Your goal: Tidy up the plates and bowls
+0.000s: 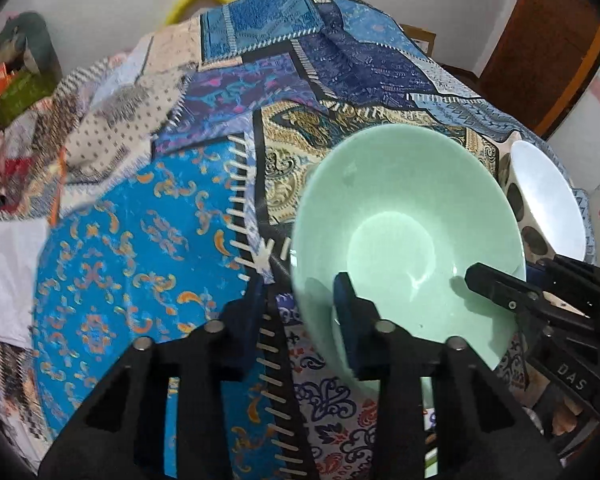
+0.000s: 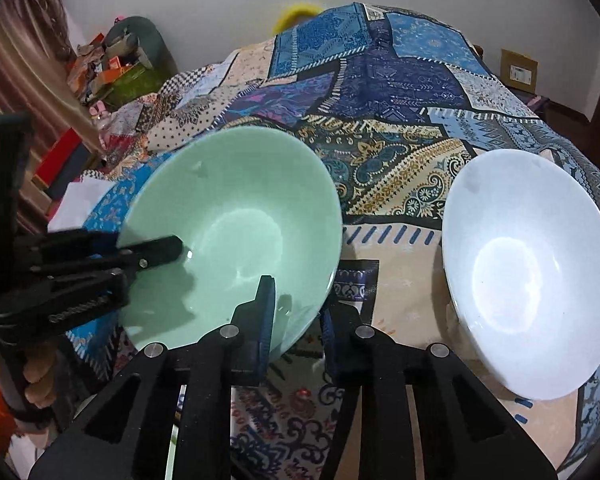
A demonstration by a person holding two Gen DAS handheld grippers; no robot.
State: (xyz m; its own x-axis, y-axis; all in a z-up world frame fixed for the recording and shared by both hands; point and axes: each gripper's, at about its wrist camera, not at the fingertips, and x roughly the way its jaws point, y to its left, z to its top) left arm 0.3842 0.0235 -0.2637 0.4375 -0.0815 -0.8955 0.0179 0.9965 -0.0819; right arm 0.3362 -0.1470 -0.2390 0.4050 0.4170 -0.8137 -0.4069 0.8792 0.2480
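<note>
A mint-green bowl (image 2: 236,236) sat on the patchwork tablecloth (image 2: 400,128), tipped a little, and both tongs had it by the rim. The left gripper (image 1: 304,312) was closed over the bowl's near-left edge, one finger inside and one outside the wall. The right gripper (image 2: 296,320) was pinched tight on the near-right edge of the same bowl, its blue-padded fingers (image 2: 266,312) either side of the rim. No earlier view showed how they came there. To the right of the green bowl, apart from it, stood a white bowl (image 2: 528,272), untouched, dark spots on its outside.
</note>
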